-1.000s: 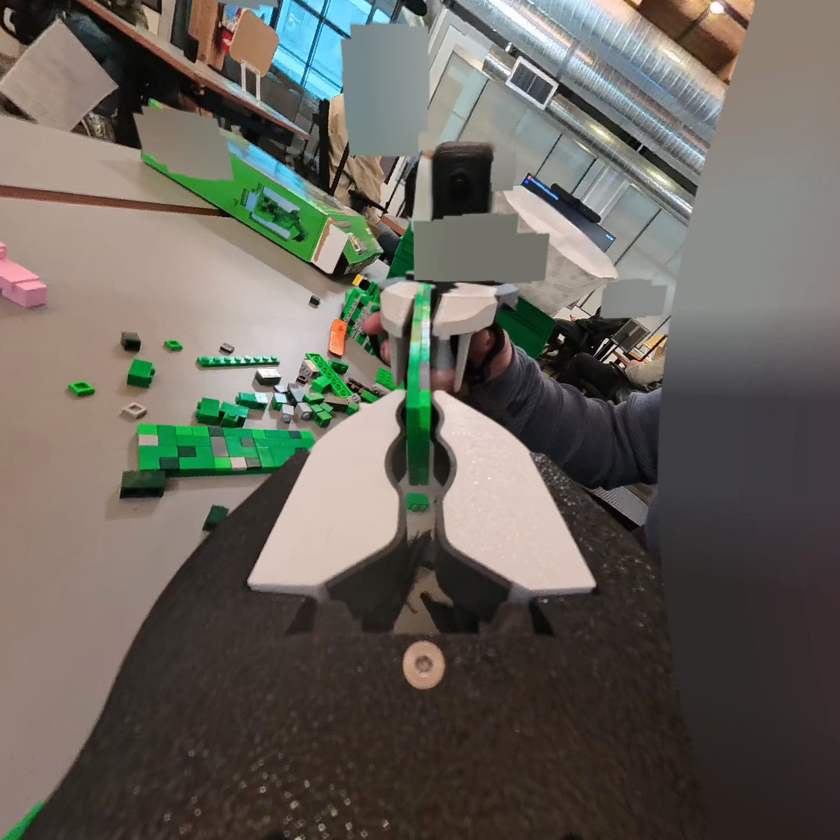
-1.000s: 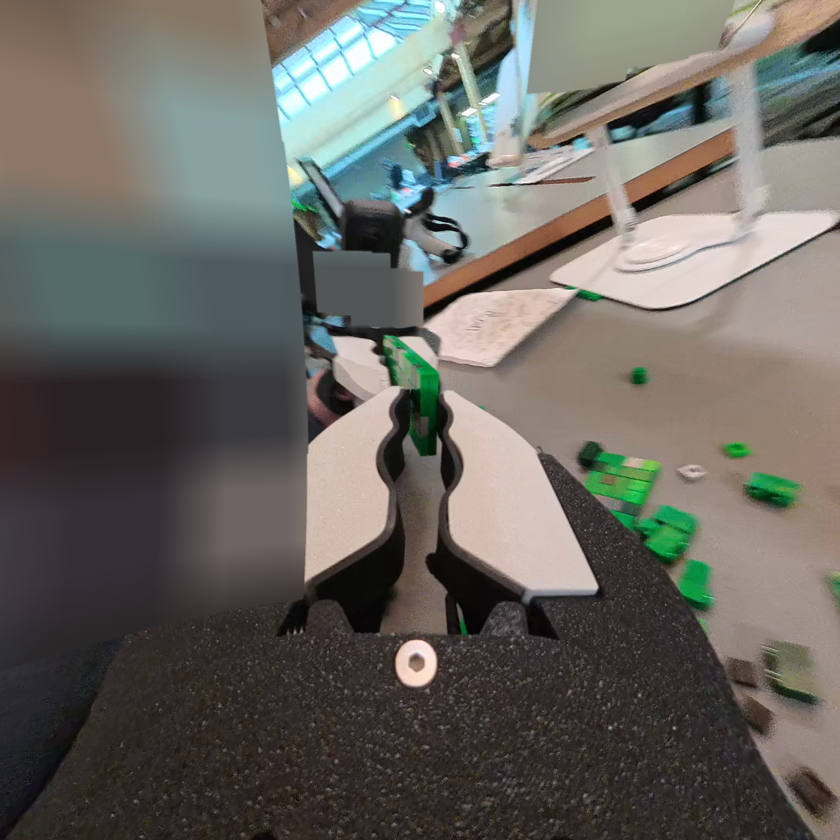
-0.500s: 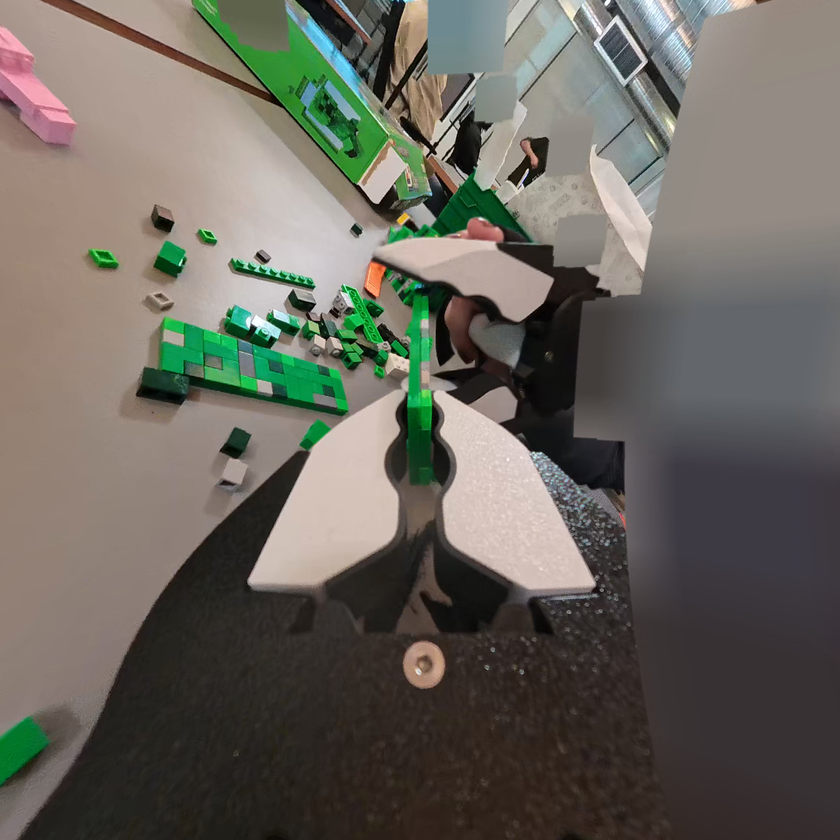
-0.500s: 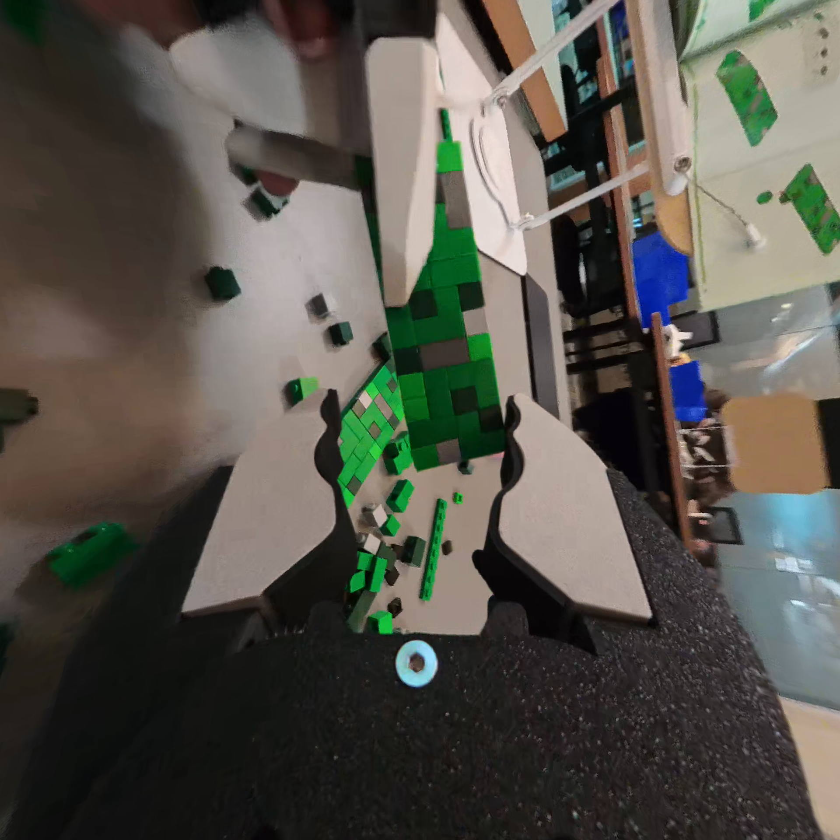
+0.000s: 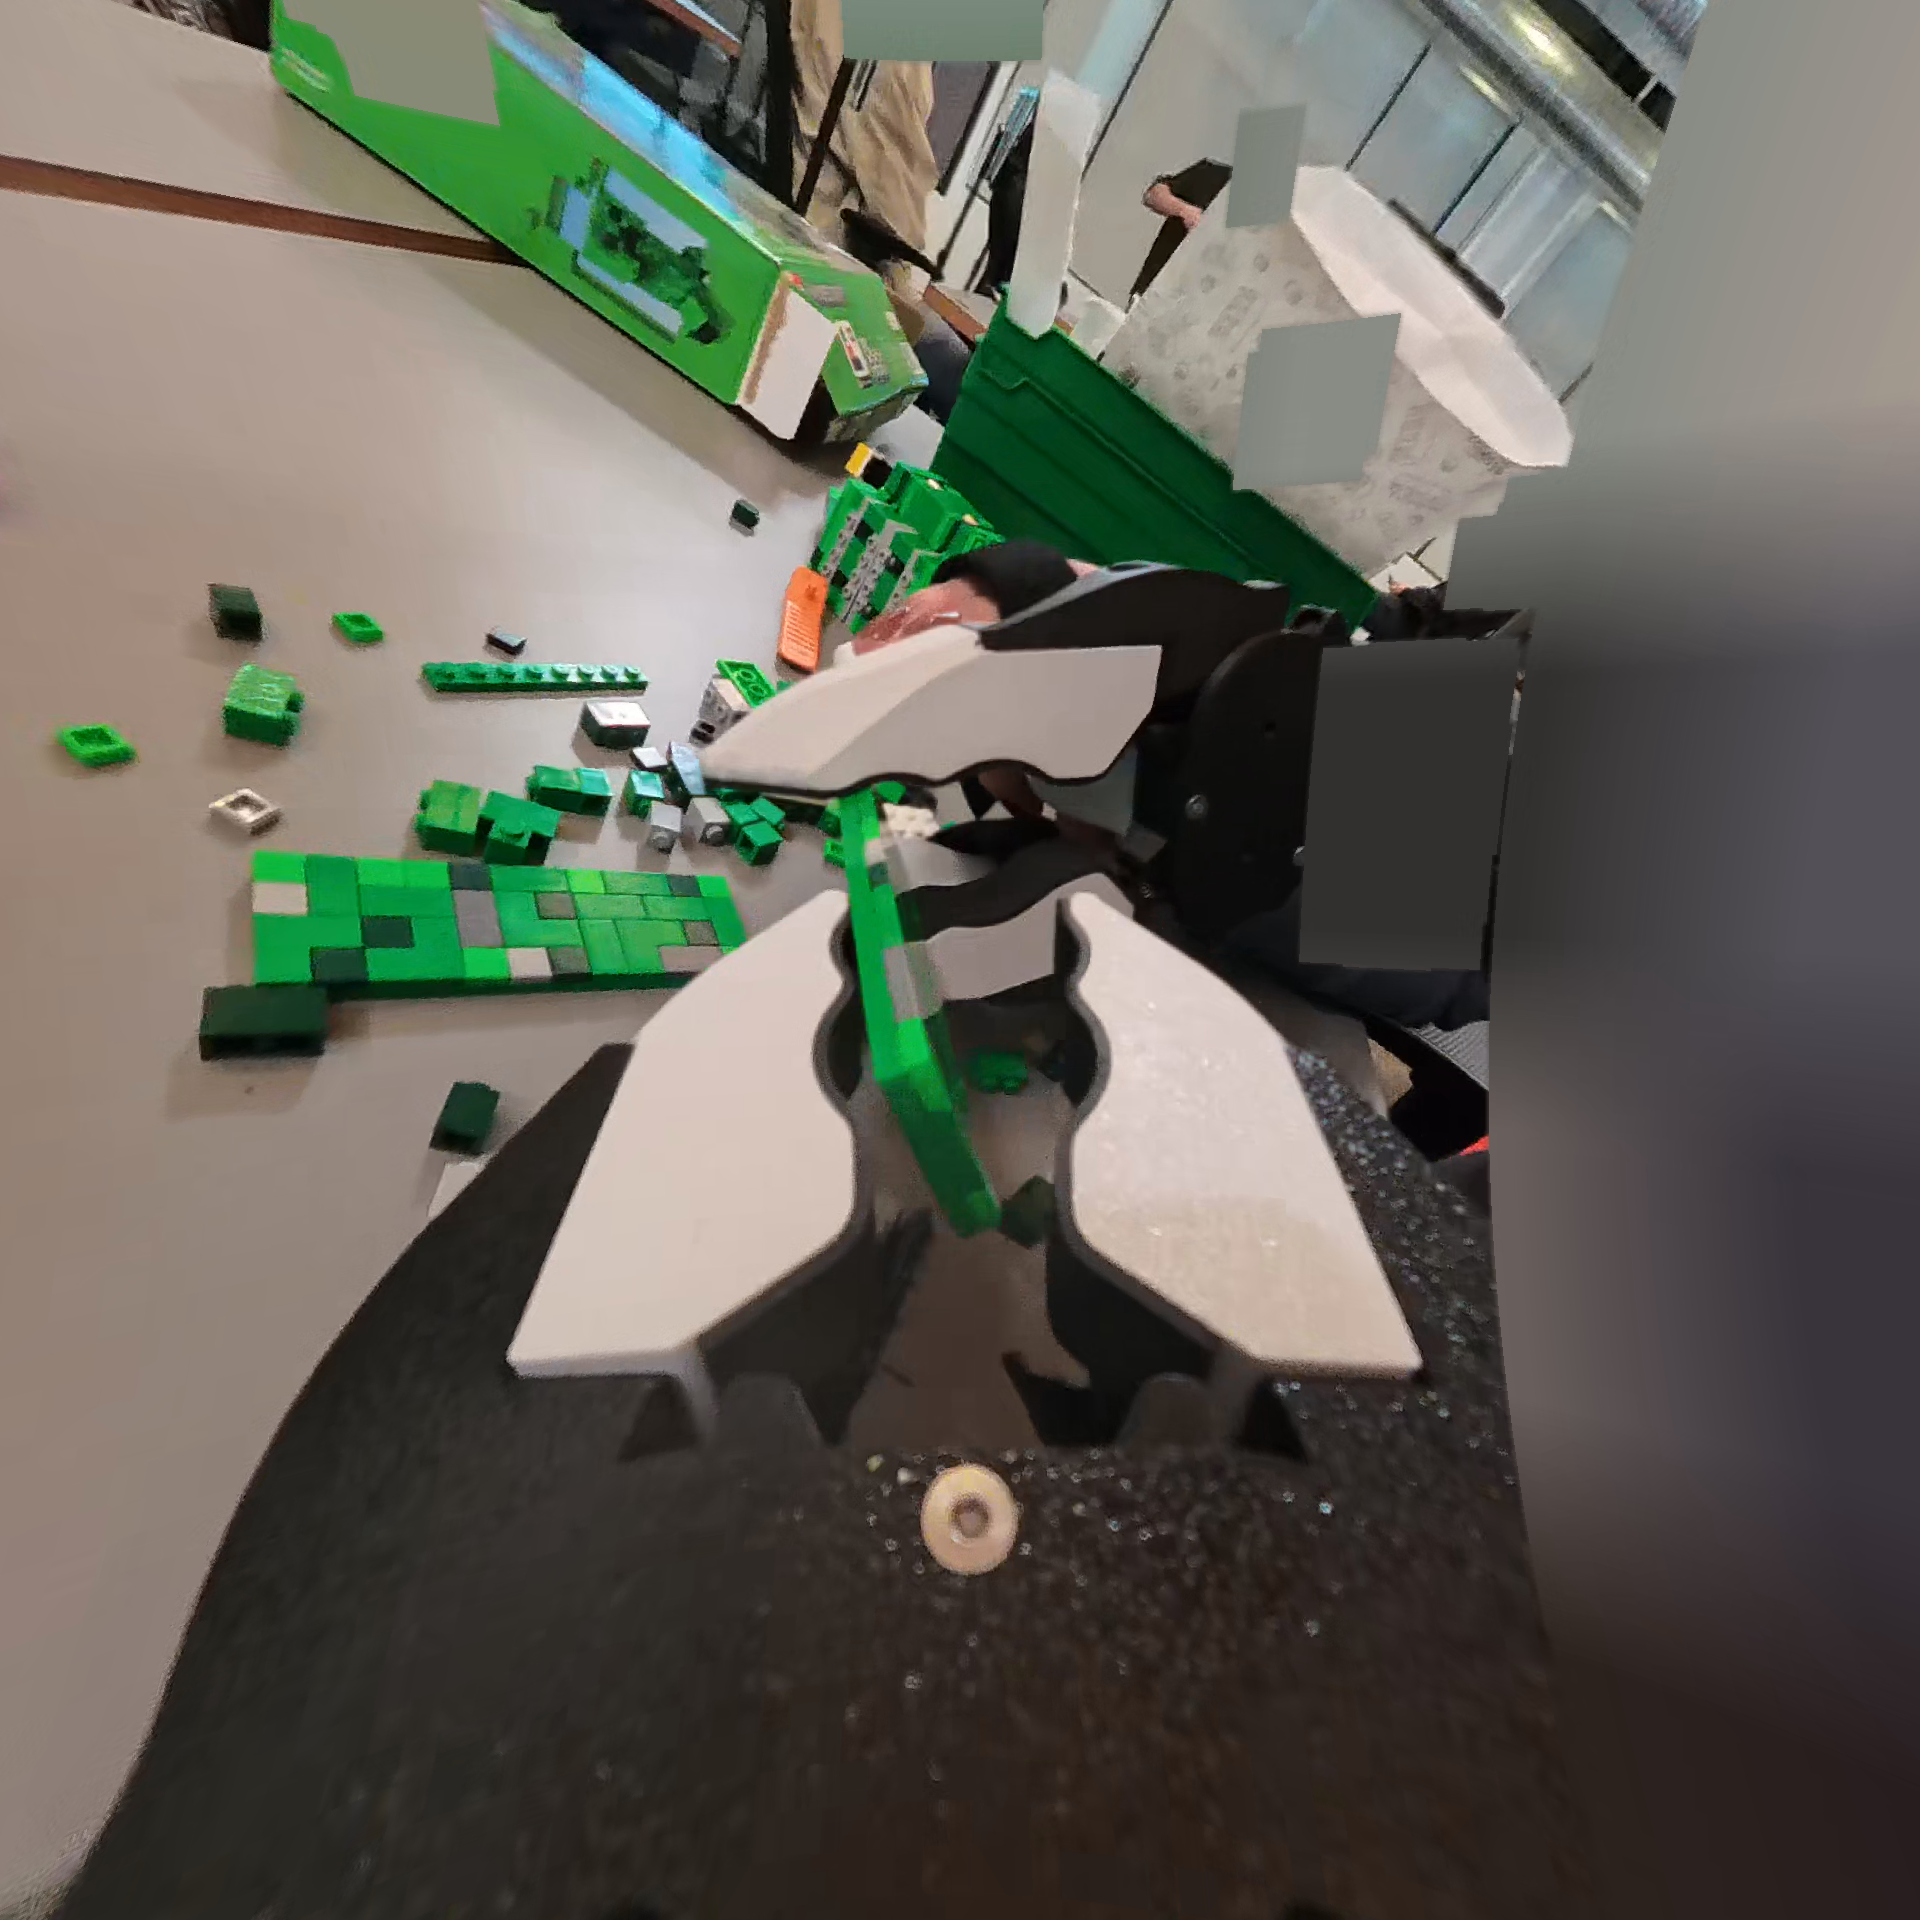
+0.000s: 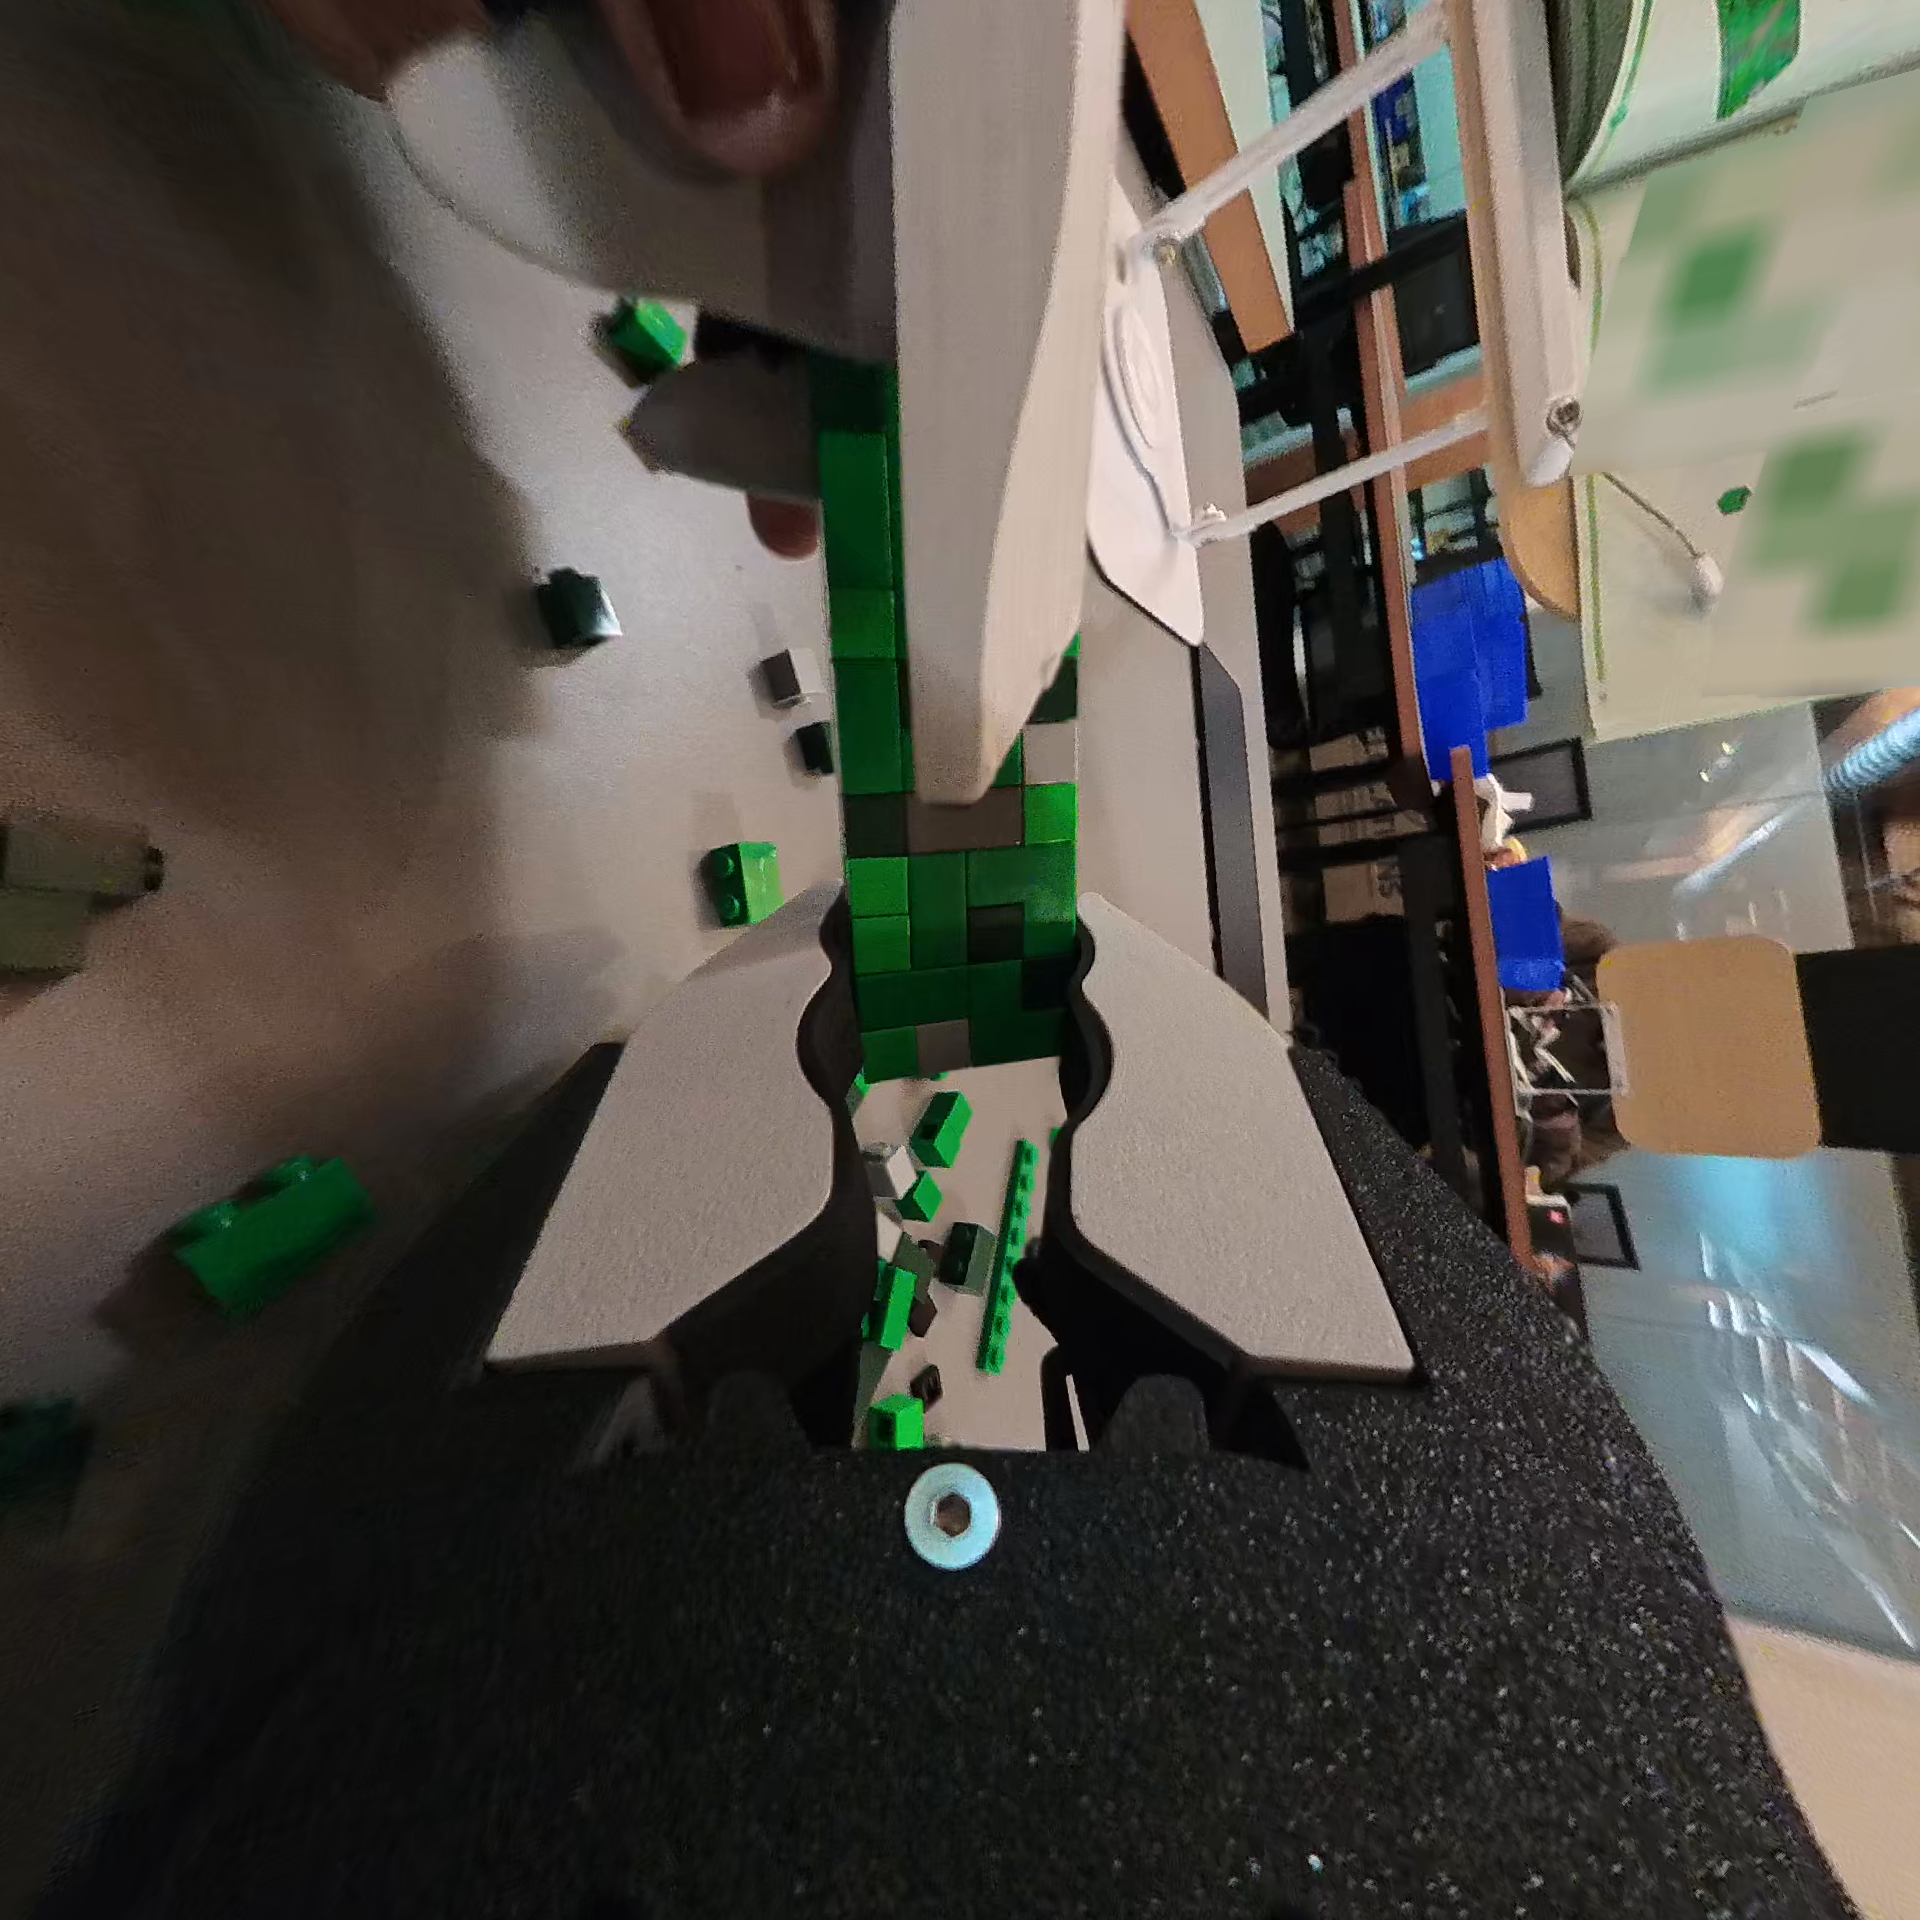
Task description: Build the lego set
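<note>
A flat green panel of green, grey and black tiles (image 5: 904,1029) is held in the air, edge-on between my left gripper's fingers. My left gripper (image 5: 951,914) is open, and the panel leans by its left finger. My right gripper (image 6: 961,956) is shut across the width of the panel (image 6: 935,997), whose tiled face fills the gap between its tips. In the left wrist view the right gripper's fingers (image 5: 935,717) clamp the panel's far part. In the right wrist view one of the left gripper's fingers (image 6: 987,468) lies over the panel.
A second tiled panel (image 5: 488,925) lies flat on the grey table (image 5: 312,416) among loose green and grey bricks (image 5: 540,810) and a long green plate (image 5: 535,675). A green box (image 5: 623,229), a green crate (image 5: 1091,468) and an orange tool (image 5: 802,618) lie beyond. A white stand base (image 6: 1143,468) is on the table. Left tips to right tips: about 5 cm. Between my right fingertips and the long green plate (image 5: 535,675) there is roughly 12 cm.
My left gripper has opened off the panel. My right gripper, open half a second ago, has shut across the panel's width. Both views have tilted down toward the table.
</note>
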`<action>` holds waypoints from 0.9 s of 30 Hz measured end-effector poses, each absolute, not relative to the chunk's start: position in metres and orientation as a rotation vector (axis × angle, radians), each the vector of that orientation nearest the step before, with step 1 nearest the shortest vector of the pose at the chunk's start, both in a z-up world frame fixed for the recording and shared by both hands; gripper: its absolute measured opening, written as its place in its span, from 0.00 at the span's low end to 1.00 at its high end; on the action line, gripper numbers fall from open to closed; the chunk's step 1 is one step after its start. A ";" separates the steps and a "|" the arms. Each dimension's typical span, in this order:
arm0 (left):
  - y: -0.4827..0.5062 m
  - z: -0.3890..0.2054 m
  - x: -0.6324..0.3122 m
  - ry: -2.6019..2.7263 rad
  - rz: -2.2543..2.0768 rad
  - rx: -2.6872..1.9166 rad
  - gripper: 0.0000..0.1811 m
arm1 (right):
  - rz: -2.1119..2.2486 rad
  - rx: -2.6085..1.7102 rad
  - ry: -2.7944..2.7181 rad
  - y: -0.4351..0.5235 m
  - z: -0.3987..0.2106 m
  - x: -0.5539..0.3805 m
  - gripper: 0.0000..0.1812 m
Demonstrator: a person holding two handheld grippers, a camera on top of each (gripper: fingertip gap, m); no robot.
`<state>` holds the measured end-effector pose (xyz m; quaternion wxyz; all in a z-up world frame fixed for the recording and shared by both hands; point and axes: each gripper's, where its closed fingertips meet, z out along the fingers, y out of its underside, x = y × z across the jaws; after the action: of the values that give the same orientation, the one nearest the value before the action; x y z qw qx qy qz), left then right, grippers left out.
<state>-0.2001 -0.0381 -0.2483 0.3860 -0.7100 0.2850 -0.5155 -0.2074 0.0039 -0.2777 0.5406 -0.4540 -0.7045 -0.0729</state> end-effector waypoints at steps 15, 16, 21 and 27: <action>-0.031 -0.278 -0.203 0.612 -1.277 -2.021 0.03 | -0.159 -1.066 -1.708 -0.003 -0.293 -0.214 0.22; -0.030 -0.280 -0.204 0.600 -1.266 -2.034 0.03 | -0.179 -1.083 -1.695 -0.001 -0.294 -0.214 0.24; -0.027 -0.282 -0.206 0.541 -1.277 -2.052 0.03 | -0.205 -1.174 -1.652 0.004 -0.295 -0.213 0.26; -0.027 -0.280 -0.210 0.548 -1.271 -2.036 0.03 | -0.177 -1.292 -1.601 0.009 -0.295 -0.213 0.29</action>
<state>-0.2096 -0.0265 -0.2795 0.3332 -0.7797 0.2099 -0.4868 -0.2126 0.0092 -0.2953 0.5127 -0.5374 -0.6655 -0.0737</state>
